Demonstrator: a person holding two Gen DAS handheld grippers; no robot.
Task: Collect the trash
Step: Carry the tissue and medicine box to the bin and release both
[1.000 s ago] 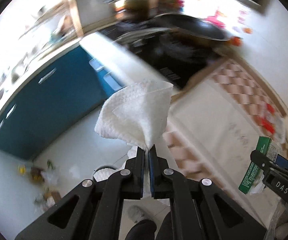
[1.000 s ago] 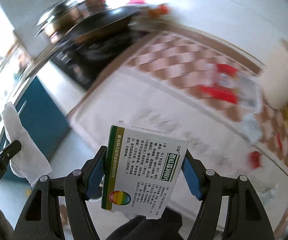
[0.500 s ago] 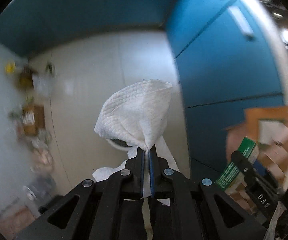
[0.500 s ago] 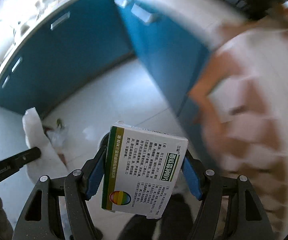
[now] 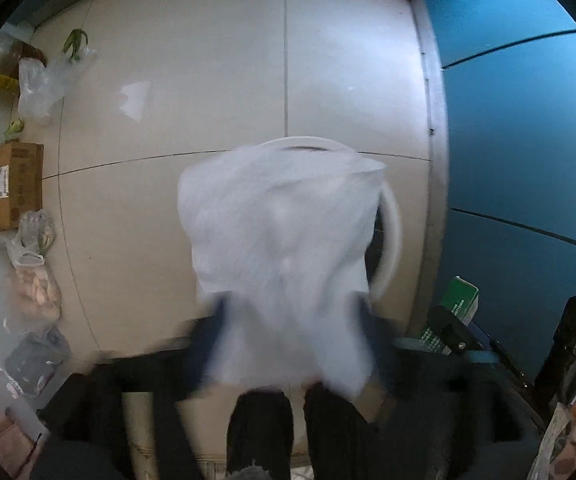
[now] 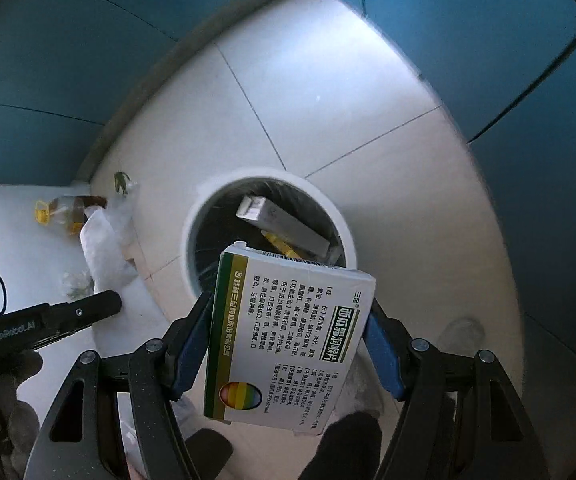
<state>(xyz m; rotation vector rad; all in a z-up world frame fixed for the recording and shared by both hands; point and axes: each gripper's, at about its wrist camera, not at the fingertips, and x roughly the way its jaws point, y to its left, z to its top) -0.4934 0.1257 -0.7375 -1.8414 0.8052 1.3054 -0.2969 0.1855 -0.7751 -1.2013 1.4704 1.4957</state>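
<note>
At frame centre, the left gripper (image 5: 288, 344) has just been opening, its jaws apart; the paper towel (image 5: 284, 240), blurred, hangs loose above the bin (image 6: 268, 220). The right gripper (image 6: 288, 340) clamps the box (image 6: 288, 340), lower centre.

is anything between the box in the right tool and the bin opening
Nothing visible. The medicine box, clamped in the right tool, hangs just short of the white bin, whose open mouth already holds other boxes.
</note>
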